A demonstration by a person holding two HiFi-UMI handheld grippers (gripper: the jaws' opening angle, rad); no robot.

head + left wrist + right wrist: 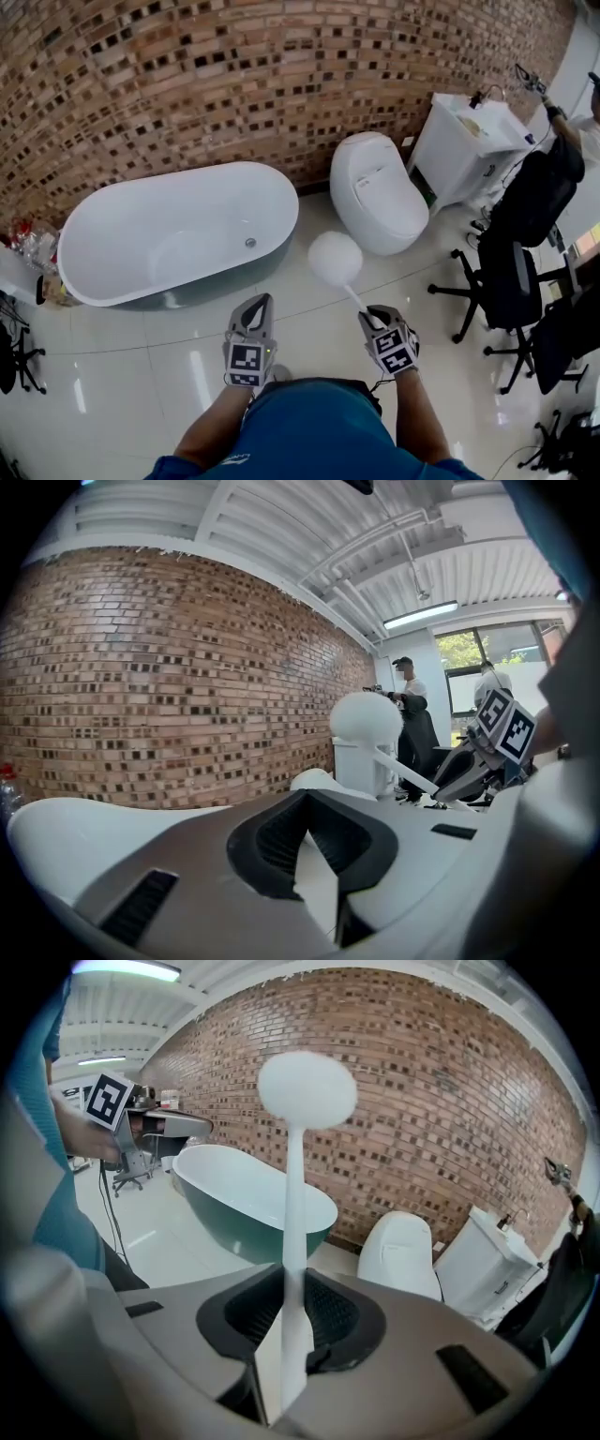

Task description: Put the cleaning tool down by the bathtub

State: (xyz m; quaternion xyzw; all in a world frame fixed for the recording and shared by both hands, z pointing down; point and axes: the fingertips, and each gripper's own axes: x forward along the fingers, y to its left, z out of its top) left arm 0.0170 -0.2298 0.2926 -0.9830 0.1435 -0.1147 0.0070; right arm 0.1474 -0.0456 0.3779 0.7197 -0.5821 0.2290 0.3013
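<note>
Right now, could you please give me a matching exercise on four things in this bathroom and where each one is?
Things:
1. bathtub
2. toilet
3. cleaning tool
4. office chair

Places:
A. clamped in the right hand-held gripper
B. leftmost fixture along the brick wall
C. black, at the right edge of the head view
D. between the bathtub and the white cabinet

Pairs: 1-B; 2-D; 3-A; 4-C
</note>
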